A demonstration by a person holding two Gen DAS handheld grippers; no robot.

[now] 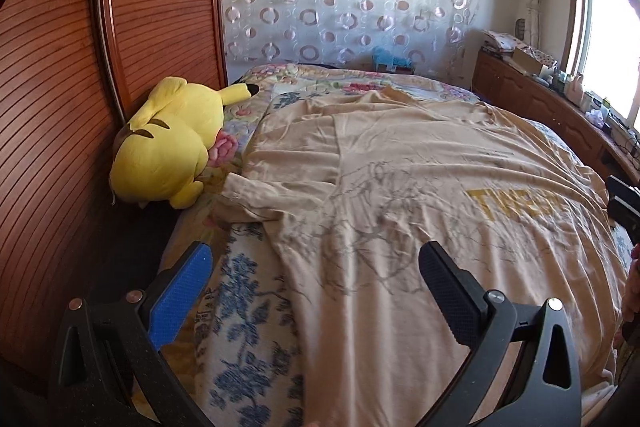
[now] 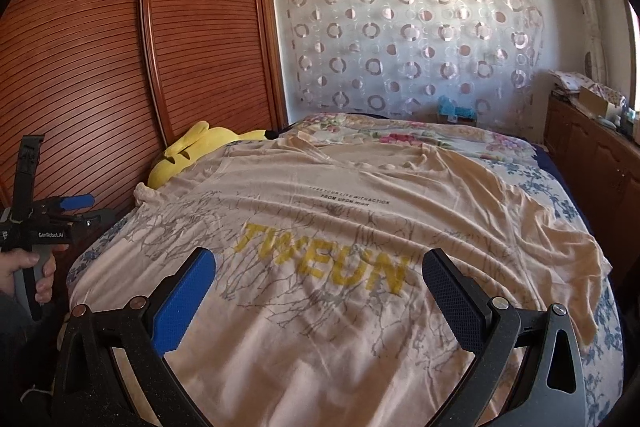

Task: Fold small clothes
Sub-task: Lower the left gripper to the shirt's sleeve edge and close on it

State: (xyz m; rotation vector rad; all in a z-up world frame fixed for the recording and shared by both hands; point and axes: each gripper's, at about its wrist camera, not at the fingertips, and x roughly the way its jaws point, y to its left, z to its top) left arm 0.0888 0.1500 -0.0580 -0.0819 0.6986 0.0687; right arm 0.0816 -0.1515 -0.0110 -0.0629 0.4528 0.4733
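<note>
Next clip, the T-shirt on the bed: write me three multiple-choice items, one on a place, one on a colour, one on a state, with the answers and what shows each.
1. Where does the yellow plush toy lie?
A. on the cabinet by the window
B. beside the T-shirt, next to the wooden wardrobe
C. on top of the T-shirt

2. What colour are the large letters printed on the T-shirt?
A. yellow
B. red
C. blue

3. How do the left gripper and right gripper stand?
A. both shut on cloth
B. one open, one shut
C. both open, holding nothing

Answers:
1 B, it lies at the bed's edge against the wardrobe.
2 A, the big print is yellow on beige cloth.
3 C, each pair of fingers is spread wide above the flat shirt.
</note>
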